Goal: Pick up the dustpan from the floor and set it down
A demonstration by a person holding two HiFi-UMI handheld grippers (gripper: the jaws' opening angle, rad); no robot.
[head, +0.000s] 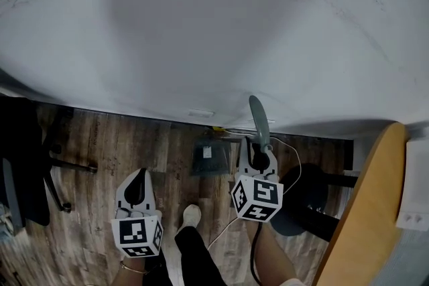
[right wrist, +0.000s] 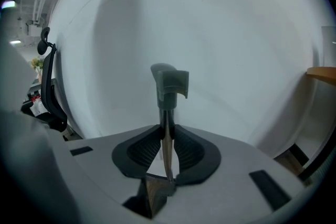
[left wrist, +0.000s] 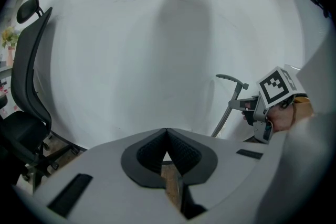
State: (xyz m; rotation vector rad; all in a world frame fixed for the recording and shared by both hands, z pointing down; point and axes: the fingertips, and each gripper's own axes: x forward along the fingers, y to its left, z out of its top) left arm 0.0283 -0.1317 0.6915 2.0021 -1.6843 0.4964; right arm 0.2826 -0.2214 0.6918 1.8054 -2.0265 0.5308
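Person stands facing a white wall [head: 214, 23] on a wood floor [head: 120, 144].

The right gripper [right wrist: 167, 131] is clamped on the thin upright handle [right wrist: 167, 113] of the long-handled dustpan [head: 208, 156]. Its pads pinch the metal shaft just below the grey plastic grip. The left gripper [left wrist: 167, 135] has its jaws together with nothing between them, and it hangs idle to the left, well apart from the dustpan.

The pan itself sits low by the foot of the wall, between the two grippers and on the far side of them. It looks to be resting on the floor, though I can't tell for sure whether it has cleared the boards.

An office chair [head: 27, 171] is far left and a wooden table [head: 369, 211] is at the right edge. A thin cable [head: 291, 157] trails on the floor near the handle.

Progress, as I judge it:
- **Done:** the reach and the grasp on the handle.
- **Left:** the lift off the floor, the carry, setting it down and letting go.

That puts the task roughly at an early stage. Nothing shows where it gets set down.

The grip is high on a slim shaft, so the pan may swing once it is raised.
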